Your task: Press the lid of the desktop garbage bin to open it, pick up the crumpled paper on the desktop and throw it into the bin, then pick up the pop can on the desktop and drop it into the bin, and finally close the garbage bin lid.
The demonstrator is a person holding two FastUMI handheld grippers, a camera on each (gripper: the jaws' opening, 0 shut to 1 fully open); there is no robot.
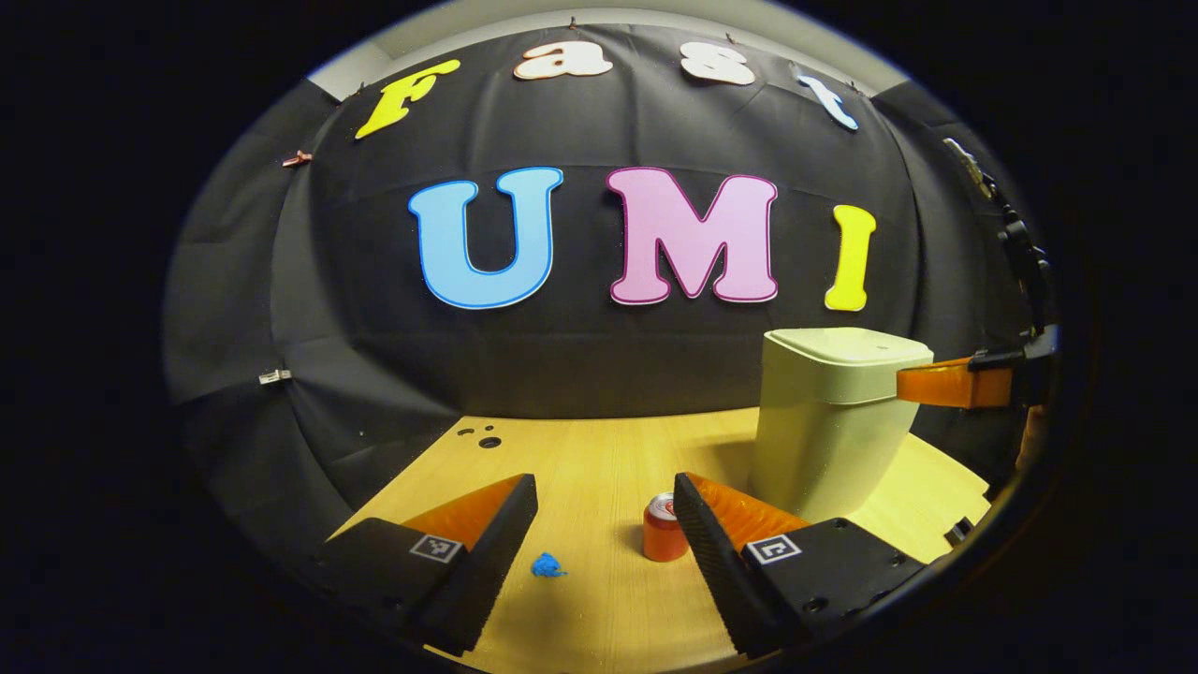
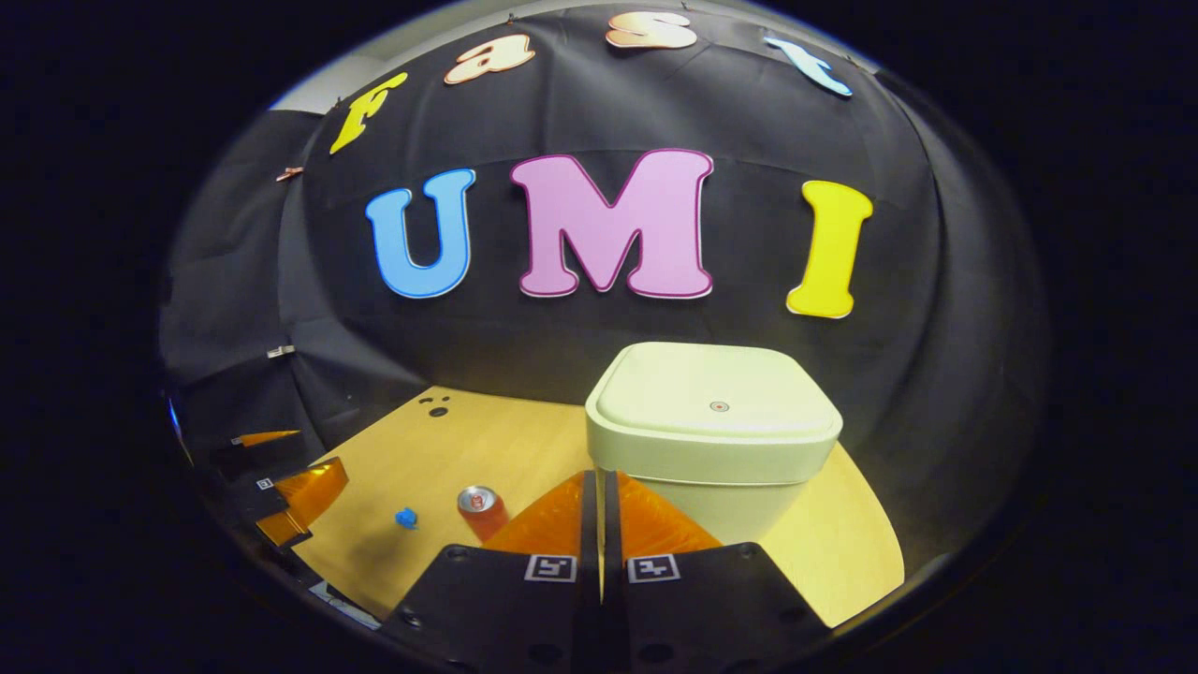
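My left gripper [image 1: 604, 524] has its fingers spread wide, holding nothing, low over the pale wooden surface [image 1: 599, 468]. My right gripper [image 2: 599, 487] has its fingers pressed together, just before the pale green lidded plastic bin [image 2: 716, 440], lid down. A small blue crumpled paper [image 1: 547, 565] and an upright red pop can [image 1: 663, 530] sit on the surface near the left fingers.

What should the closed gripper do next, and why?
Probably the right gripper should come forward and down to press the lid of the bin. The lid is still shut, its jaws are together like a poking tip just before the bin, and the blue crumpled paper and pop can still sit on the table.
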